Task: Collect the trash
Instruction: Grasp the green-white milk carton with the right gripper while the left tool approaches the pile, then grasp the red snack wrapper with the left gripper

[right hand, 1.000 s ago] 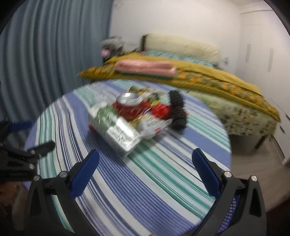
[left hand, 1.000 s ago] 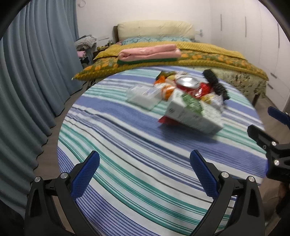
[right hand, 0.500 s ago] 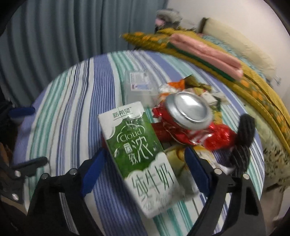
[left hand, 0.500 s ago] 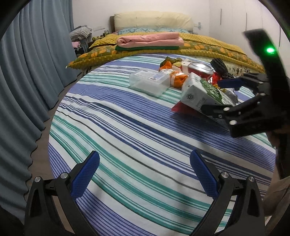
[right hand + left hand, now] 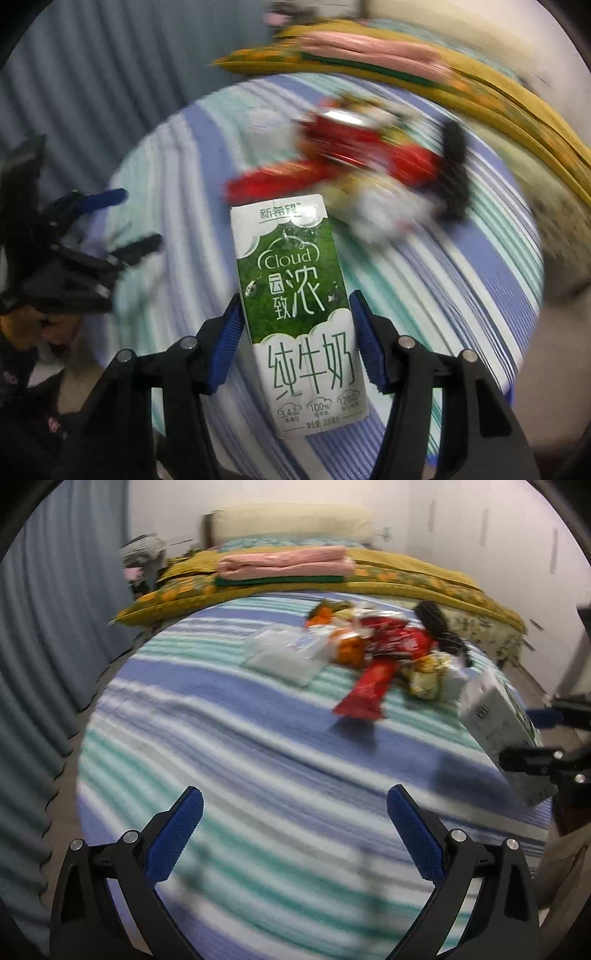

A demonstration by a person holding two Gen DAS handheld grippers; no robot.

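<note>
Lifted since half a second ago — milk carton (image 5: 295,306) now off the striped table (image 5: 258,746), clear of the trash pile (image 5: 376,646), gripped centre frame by the right gripper (image 5: 297,343), whose jaws have just been closing. Left gripper (image 5: 295,834) hangs spread, empty, lower frame. Pile blurred — apparently wrappers.

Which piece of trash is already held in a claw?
The green-and-white milk carton, gripped by the right claw; the red wrapper and other trash lie on the table.
</note>
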